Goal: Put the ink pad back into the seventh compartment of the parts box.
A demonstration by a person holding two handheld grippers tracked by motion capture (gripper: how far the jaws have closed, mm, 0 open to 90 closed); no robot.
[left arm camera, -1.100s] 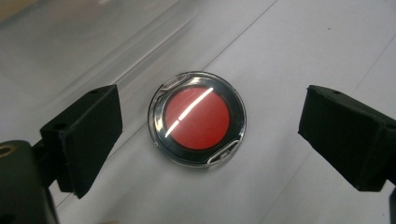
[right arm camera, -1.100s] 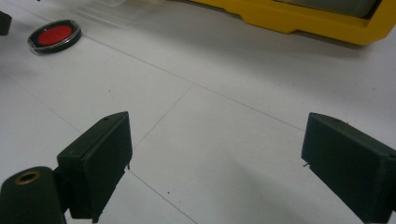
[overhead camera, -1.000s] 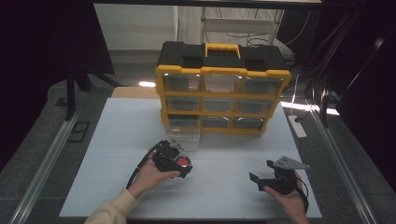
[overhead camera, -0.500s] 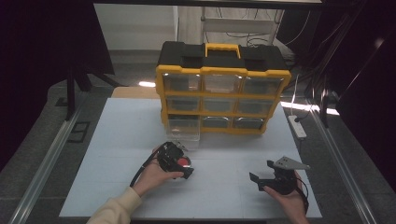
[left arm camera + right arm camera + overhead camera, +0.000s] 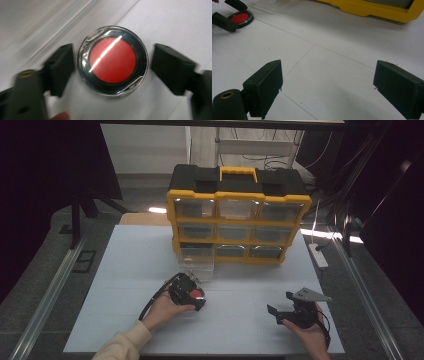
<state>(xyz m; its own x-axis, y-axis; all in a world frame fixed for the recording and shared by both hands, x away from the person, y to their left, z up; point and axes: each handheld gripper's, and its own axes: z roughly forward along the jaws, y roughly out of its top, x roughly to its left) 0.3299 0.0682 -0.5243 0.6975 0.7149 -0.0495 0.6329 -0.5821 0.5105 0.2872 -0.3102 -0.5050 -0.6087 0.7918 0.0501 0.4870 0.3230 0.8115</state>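
A round red disc in a black, clear-rimmed case [image 5: 113, 60] lies flat on the white table [image 5: 125, 270]. My left gripper [image 5: 112, 67] points down over it with one jaw on each side. The jaws have just been closing on the disc; a thin gap still shows at each pad, so they do not press on it. The high view has this gripper [image 5: 189, 292] at centre-left, the red disc [image 5: 198, 295] under it. My right gripper [image 5: 328, 85] stands open over bare table, and in the high view it [image 5: 281, 304] is at the front right. Its view catches the disc [image 5: 240, 17] far off.
A yellow and black drawer organizer [image 5: 239, 220] stands at the back of the table. One clear drawer [image 5: 196, 257] of its bottom row is pulled out, just behind my left gripper. A white power strip [image 5: 318, 255] lies at the right edge.
The left hand has shifted slightly over the red disc. The right hand has kept still.
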